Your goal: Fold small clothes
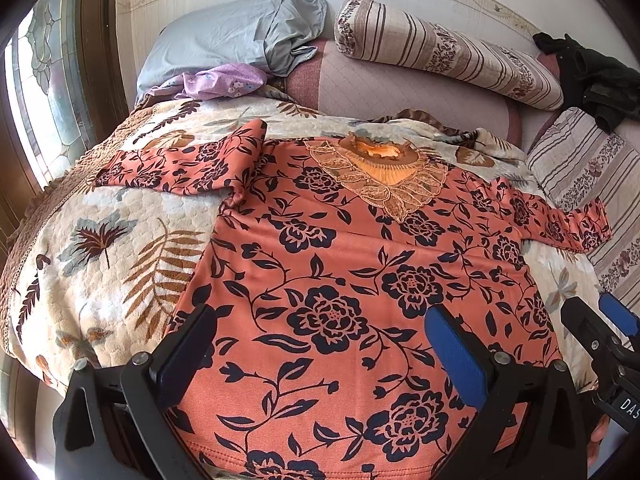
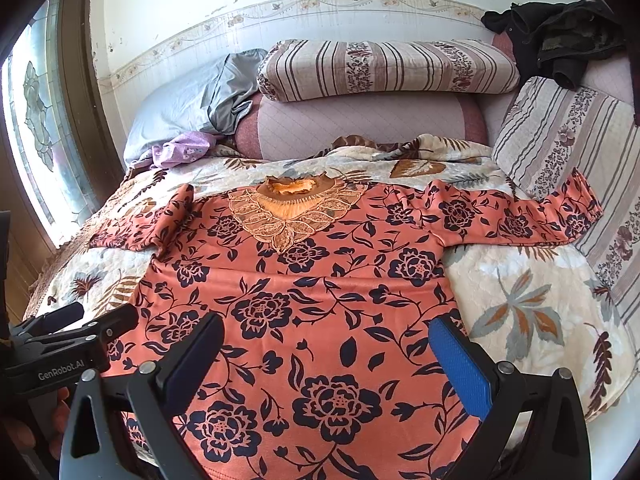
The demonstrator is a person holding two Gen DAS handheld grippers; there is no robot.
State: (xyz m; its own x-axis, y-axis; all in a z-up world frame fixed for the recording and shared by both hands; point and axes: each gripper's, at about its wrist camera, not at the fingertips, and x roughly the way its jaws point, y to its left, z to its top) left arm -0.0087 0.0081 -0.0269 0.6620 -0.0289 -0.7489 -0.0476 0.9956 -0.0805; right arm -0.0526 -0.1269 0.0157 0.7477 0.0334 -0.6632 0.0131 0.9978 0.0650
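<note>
lying flat on the bed [image 1: 100, 248], the floral blouse [image 1: 340, 280] runs hem-to-collar straight away from both spread tongs, left tongs [image 1: 320, 344] and right tongs [image 2: 328, 356], hem nearest.

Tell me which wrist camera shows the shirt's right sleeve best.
The right wrist view: the right sleeve lies stretched out from shoulder to cuff, reaching the striped cushion. The left wrist view shows the same sleeve squeezed toward the frame edge and foreshortened, though its cuff is still visible.
</note>
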